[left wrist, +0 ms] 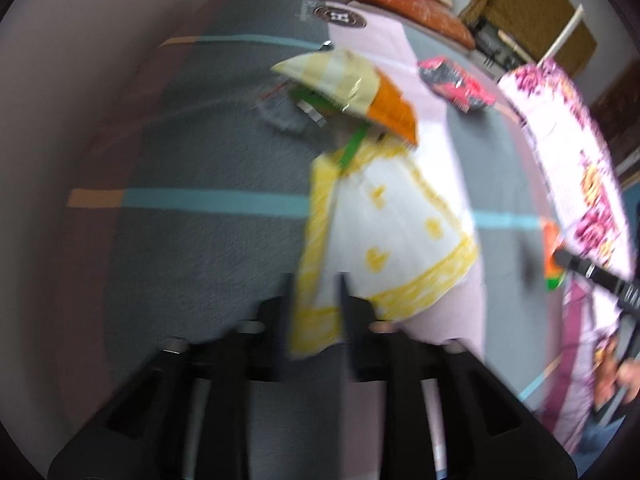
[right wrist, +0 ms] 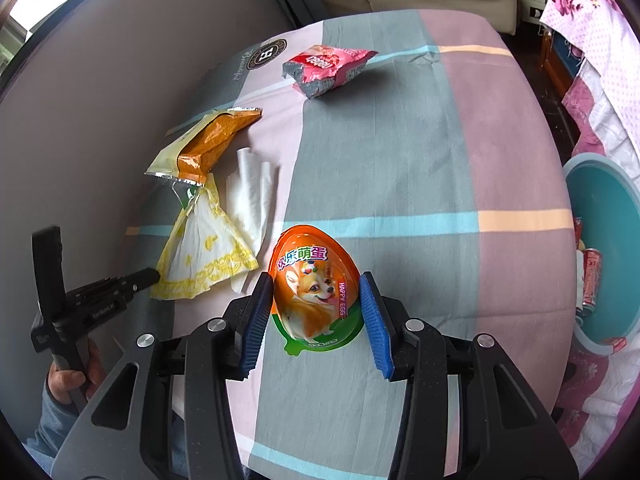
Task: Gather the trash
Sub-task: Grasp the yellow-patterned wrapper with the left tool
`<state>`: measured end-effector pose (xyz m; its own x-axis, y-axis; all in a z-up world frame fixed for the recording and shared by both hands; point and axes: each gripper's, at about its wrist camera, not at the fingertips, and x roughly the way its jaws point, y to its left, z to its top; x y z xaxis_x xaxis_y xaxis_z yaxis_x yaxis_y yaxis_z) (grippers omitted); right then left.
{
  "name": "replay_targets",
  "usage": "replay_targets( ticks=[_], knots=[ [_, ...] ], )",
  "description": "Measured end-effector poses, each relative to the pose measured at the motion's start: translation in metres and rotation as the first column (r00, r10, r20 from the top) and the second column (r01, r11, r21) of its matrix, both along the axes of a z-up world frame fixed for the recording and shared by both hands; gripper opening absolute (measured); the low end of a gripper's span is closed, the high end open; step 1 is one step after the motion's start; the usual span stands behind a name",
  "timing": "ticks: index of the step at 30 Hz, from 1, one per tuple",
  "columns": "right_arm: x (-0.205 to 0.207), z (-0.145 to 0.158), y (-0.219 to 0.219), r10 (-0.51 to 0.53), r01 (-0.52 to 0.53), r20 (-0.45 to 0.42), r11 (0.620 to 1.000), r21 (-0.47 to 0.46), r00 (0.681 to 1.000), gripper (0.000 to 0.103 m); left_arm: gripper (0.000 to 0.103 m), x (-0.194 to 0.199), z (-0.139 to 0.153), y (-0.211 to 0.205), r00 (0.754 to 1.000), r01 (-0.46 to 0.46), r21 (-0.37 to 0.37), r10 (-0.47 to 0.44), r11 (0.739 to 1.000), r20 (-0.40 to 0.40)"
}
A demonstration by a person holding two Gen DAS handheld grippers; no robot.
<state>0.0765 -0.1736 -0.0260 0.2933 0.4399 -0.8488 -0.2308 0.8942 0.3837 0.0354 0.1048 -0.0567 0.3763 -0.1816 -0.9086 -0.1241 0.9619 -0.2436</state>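
jaws of right gripper (right wrist: 316, 312) clamping egg pack (right wrist: 316, 292) lengthwise; left gripper (left wrist: 314, 312) gaping astride napkin (left wrist: 380, 236) edge, nearer.

Left gripper (left wrist: 314, 300): black, pointing steeply downward; dark fingers stand a little apart, a thin sheet's edge between them; picture blurred, so pad contact cannot be told.
Left hand (right wrist: 70, 376): seen at the near left in the right wrist view, fingers wrapped round the black handle of its tool.
Right gripper (right wrist: 316, 312): black frame tilted steeply downward; blue ribbed pads set partway apart, both pressing the flanks of an egg-shaped object.
Right hand: hidden behind its camera.
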Motion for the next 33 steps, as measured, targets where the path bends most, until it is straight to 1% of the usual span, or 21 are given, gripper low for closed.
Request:
replay_targets(
  ticks=[2,4,6,9,11,12,14,16,17,19,20,21,22,23,24,27,28,29,30,32,33],
  knots=[
    [-0.002,0.002,-0.002,-0.001,0.001,0.006,1.000,0.001,1.000,0.042,0.093,0.012,0.000,-0.005,0.999,-0.035,0.001,0.035,0.999,0.013],
    [-0.002,0.003,-0.005,-0.007,0.007,0.011,1.000,0.005,1.000,0.042,0.093,0.023,-0.002,-0.010,0.999,-0.047,-0.006,0.047,0.999,0.007],
    [-0.001,0.003,-0.007,-0.012,0.012,0.012,1.000,0.008,1.000,0.042,0.093,0.035,-0.008,-0.017,0.998,-0.054,-0.047,0.053,0.997,-0.024],
    [0.003,-0.001,-0.013,-0.026,0.026,0.002,0.999,0.020,1.000,0.042,0.093,0.048,-0.016,-0.027,0.996,-0.070,-0.062,0.066,0.996,-0.056],
    [0.005,-0.005,-0.016,-0.031,0.032,-0.006,0.999,0.032,0.999,0.042,0.094,0.054,-0.017,-0.036,0.995,-0.082,-0.036,0.080,0.996,-0.061],
    [0.006,-0.006,-0.017,-0.032,0.033,-0.009,0.999,0.037,0.999,0.042,0.094,0.057,-0.017,-0.041,0.995,-0.076,-0.037,0.074,0.996,-0.065],
    [0.008,-0.010,-0.019,-0.034,0.035,-0.018,0.998,0.047,0.999,0.042,0.094,0.062,-0.017,-0.049,0.996,-0.067,-0.015,0.066,0.998,-0.065],
    [0.010,-0.012,-0.021,-0.035,0.037,-0.023,0.998,0.052,0.999,0.042,0.094,0.063,-0.018,-0.059,0.997,-0.055,0.033,0.057,0.998,-0.056],
    [0.011,-0.013,-0.022,-0.036,0.037,-0.024,0.998,0.055,0.999,0.042,0.093,0.062,-0.018,-0.062,0.997,-0.051,0.053,0.054,0.997,-0.050],
    [0.011,-0.013,-0.022,-0.037,0.038,-0.024,0.998,0.058,0.999,0.042,0.083,0.058,-0.019,-0.067,0.998,-0.042,0.122,0.047,0.992,-0.038],
    [0.012,-0.013,-0.023,-0.037,0.038,-0.023,0.998,0.059,0.999,0.042,0.072,0.055,-0.018,-0.068,0.999,-0.038,0.162,0.043,0.986,-0.028],
    [0.012,-0.012,-0.023,-0.037,0.038,-0.021,0.997,0.061,0.999,0.042,0.060,0.052,-0.018,-0.067,0.999,-0.038,0.186,0.042,0.982,-0.018],
    [0.012,-0.013,-0.024,-0.038,0.039,-0.020,0.997,0.063,0.999,0.042,0.053,0.050,-0.017,-0.066,0.999,-0.040,0.202,0.043,0.979,-0.011],
    [0.013,-0.013,-0.025,-0.039,0.041,-0.019,0.997,0.065,0.999,0.042,0.044,0.048,-0.017,-0.063,0.999,-0.042,0.212,0.044,0.976,-0.003],
    [0.013,-0.013,-0.025,-0.041,0.042,-0.019,0.997,0.068,0.999,0.042,0.039,0.045,-0.017,-0.059,0.999,-0.048,0.212,0.048,0.976,0.006],
    [0.013,-0.015,-0.026,-0.043,0.045,-0.024,0.996,0.075,0.999,0.042,0.038,0.048,-0.016,-0.055,0.999,-0.051,0.202,0.052,0.978,-0.001],
    [0.013,-0.015,-0.026,-0.044,0.046,-0.024,0.996,0.076,0.999,0.042,0.040,0.049,-0.015,-0.056,0.998,-0.053,0.183,0.056,0.982,-0.011],
    [0.012,-0.015,-0.027,-0.045,0.047,-0.024,0.996,0.079,0.999,0.042,0.048,0.050,-0.015,-0.057,0.998,-0.052,0.151,0.055,0.987,-0.015],
    [0.012,-0.015,-0.027,-0.048,0.050,-0.025,0.995,0.082,0.999,0.043,0.052,0.050,-0.015,-0.058,0.998,-0.051,0.118,0.053,0.992,-0.015],
    [0.010,-0.015,-0.028,-0.048,0.050,-0.024,0.996,0.080,0.999,0.043,0.052,0.051,-0.016,-0.063,0.998,-0.055,0.133,0.057,0.990,-0.012],
    [0.010,-0.015,-0.028,-0.049,0.050,-0.022,0.996,0.076,0.999,0.043,0.042,0.051,-0.016,-0.067,0.998,-0.055,0.165,0.057,0.985,-0.009]
  ],
)
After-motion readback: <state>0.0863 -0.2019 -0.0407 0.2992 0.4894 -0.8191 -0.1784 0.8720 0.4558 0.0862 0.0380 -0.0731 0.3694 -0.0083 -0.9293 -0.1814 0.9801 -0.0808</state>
